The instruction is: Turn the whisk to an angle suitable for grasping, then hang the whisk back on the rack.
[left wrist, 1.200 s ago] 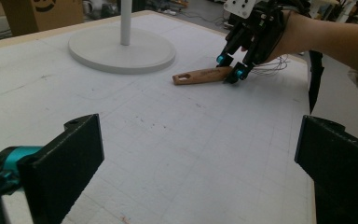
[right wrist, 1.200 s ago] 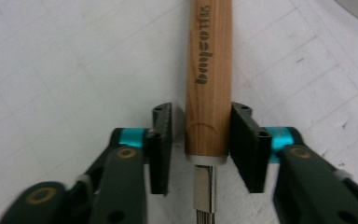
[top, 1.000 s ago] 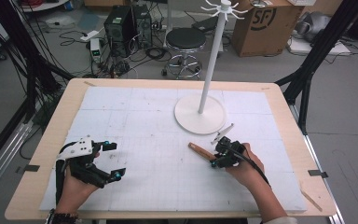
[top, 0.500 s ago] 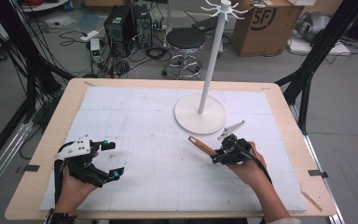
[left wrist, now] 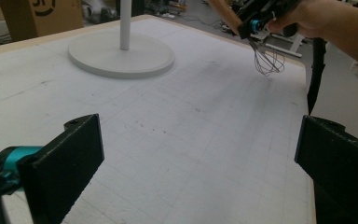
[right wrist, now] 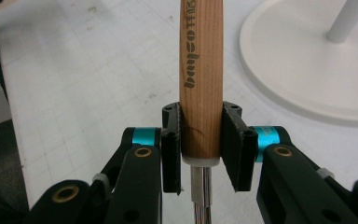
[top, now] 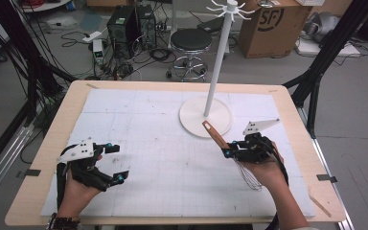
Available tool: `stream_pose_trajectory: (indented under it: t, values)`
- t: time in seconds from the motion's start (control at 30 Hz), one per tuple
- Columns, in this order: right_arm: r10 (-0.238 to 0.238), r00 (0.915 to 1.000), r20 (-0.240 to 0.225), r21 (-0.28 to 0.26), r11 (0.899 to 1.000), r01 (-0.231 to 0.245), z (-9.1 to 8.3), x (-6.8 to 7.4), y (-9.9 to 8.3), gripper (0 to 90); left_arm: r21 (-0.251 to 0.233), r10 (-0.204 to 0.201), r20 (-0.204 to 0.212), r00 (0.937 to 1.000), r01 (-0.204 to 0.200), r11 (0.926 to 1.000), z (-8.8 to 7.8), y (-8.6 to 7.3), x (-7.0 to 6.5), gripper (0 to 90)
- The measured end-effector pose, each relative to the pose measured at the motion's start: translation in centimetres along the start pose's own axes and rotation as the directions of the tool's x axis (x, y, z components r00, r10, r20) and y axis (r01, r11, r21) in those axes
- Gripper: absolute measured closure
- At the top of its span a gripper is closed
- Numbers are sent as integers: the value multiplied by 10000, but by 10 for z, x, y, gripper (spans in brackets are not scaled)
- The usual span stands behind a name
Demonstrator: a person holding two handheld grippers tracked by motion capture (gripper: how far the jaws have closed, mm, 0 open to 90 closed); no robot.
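Note:
A whisk with a wooden handle (top: pixel 214 134) (right wrist: pixel 201 70) and wire loops (top: pixel 249 176) (left wrist: pixel 266 60) is lifted off the mat. My right gripper (top: pixel 227 149) (right wrist: pixel 201 148) is shut on the lower end of that handle, pads pressed on both sides, handle pointing up-left toward the white stand (top: pixel 206 117). The wire head hangs below the hand. My left gripper (top: pixel 116 163) rests at the front left of the mat, open, with nothing between its fingers (left wrist: pixel 63 163).
The stand's round base (left wrist: pixel 121 53) (right wrist: pixel 307 70) and tall pole (top: pixel 219 57) occupy the back centre of the white mat (top: pixel 163 158). The wooden table edge (top: pixel 43 153) runs around the mat. A stool, boxes and cables lie on the floor beyond.
My right gripper has risen with the whisk; the handle now tilts up and the wire head has left the mat. The left gripper has stayed put.

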State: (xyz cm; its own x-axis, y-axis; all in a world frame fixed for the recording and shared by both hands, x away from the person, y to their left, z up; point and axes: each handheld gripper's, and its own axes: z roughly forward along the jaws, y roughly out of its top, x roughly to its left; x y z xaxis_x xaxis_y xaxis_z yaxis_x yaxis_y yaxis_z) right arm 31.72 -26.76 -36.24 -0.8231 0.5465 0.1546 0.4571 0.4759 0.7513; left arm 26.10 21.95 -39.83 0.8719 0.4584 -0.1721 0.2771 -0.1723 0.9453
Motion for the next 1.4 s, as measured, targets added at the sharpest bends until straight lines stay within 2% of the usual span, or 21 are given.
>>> stream_pose_trajectory:
  t: [0.07,0.13,0.23,0.4,0.43,0.5,0.6,0.83,0.97,1.0,1.03,1.1,1.23,1.33,1.4]
  values:
    - [-13,10000,-8,-78,10000,13,-3,1,2,713,9,13,54,10000,-13,10000,1,0,0,17]
    - [-159,9999,-42,-520,9985,157,-11,4,8,713,18,34,71,10000,-35,10000,0,0,0,17]
    - [-219,9998,-32,-723,9971,216,-17,5,13,713,-45,19,78,10000,-18,10000,0,0,0,17]
    - [-218,9997,-88,-1460,9891,203,-31,4,22,712,-28,44,93,9999,-43,10000,1,0,0,17]
    - [-252,9997,-72,-1834,9828,235,-35,3,25,712,-32,33,102,9999,-33,10000,1,0,0,17]
    - [-229,9997,-60,-1961,9804,213,-38,2,27,712,-20,40,97,9999,-40,10000,0,0,0,17]
    - [-282,9996,13,-2551,9665,276,-46,-1,33,712,-25,59,112,9999,-58,10000,0,0,0,17]
    - [-402,9991,162,-2951,9545,432,-59,-4,49,712,-57,39,128,9999,-38,10000,0,1,0,17]
    - [-498,9983,299,-3369,9398,570,-69,-6,62,712,-68,71,116,9999,-71,10000,2,3,-1,17]
    - [-756,9956,546,-3583,9292,903,-73,-6,68,712,-86,59,106,9999,-58,9999,2,3,-2,17]
    - [-756,9956,546,-3583,9292,903,-73,-6,68,712,-107,57,157,9999,-56,9999,2,3,-2,17]
    - [-720,9956,605,-3811,9202,897,-79,-7,76,712,-37,86,157,9998,-85,10000,3,3,-3,17]
    - [-825,9945,649,-3910,9148,1014,-82,-10,84,712,-70,92,177,9998,-91,9999,3,3,-1,17]
    - [-807,9940,737,-3900,9150,1032,-85,-12,91,712,-59,86,180,9998,-85,9999,3,2,0,17]
    - [-860,9928,830,-4040,9078,1124,-88,-15,98,712,-47,57,176,9998,-56,10000,3,2,0,17]
